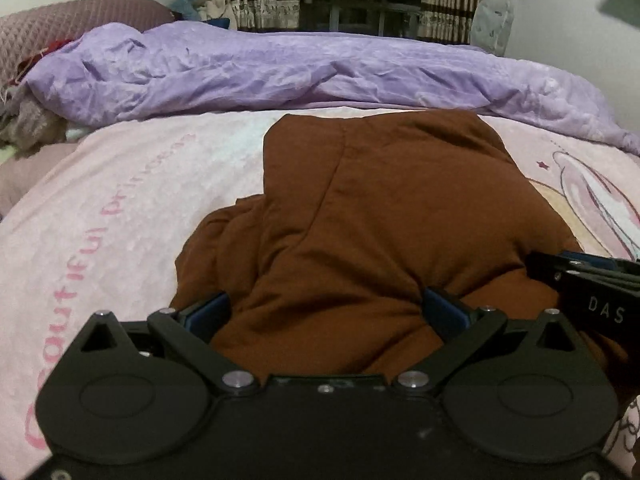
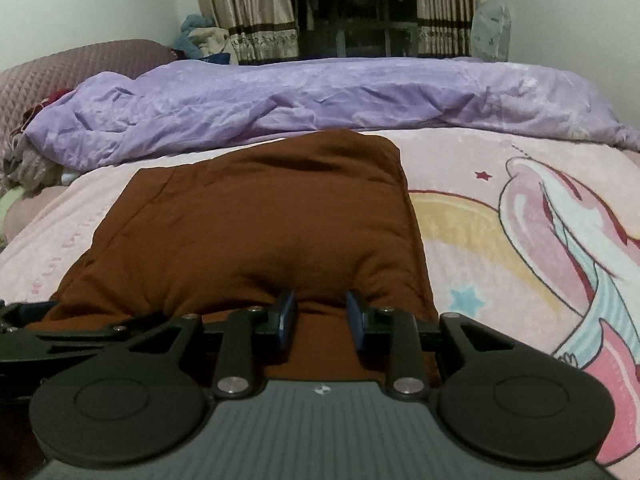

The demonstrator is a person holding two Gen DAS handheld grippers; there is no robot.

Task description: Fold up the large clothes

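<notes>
A brown garment (image 1: pixel 360 208) lies partly folded on the pink bedspread (image 1: pixel 120 200), its near edge bunched up towards me. My left gripper (image 1: pixel 328 310) stands wide open over that near edge, with a thick mound of the brown cloth between its blue pads (image 1: pixel 212 312). In the right wrist view the same garment (image 2: pixel 260 208) fills the middle. My right gripper (image 2: pixel 321 314) has its jaws narrow but apart at the garment's near right edge. A ridge of brown cloth sits between the pads, and a gap still shows.
A crumpled lilac quilt (image 1: pixel 280 68) runs across the far side of the bed. A quilted mauve pillow (image 1: pixel 60 24) and loose clothes lie at the far left. Curtains (image 2: pixel 248 8) and a dark window stand behind. A unicorn print (image 2: pixel 560 240) covers the bedspread on the right.
</notes>
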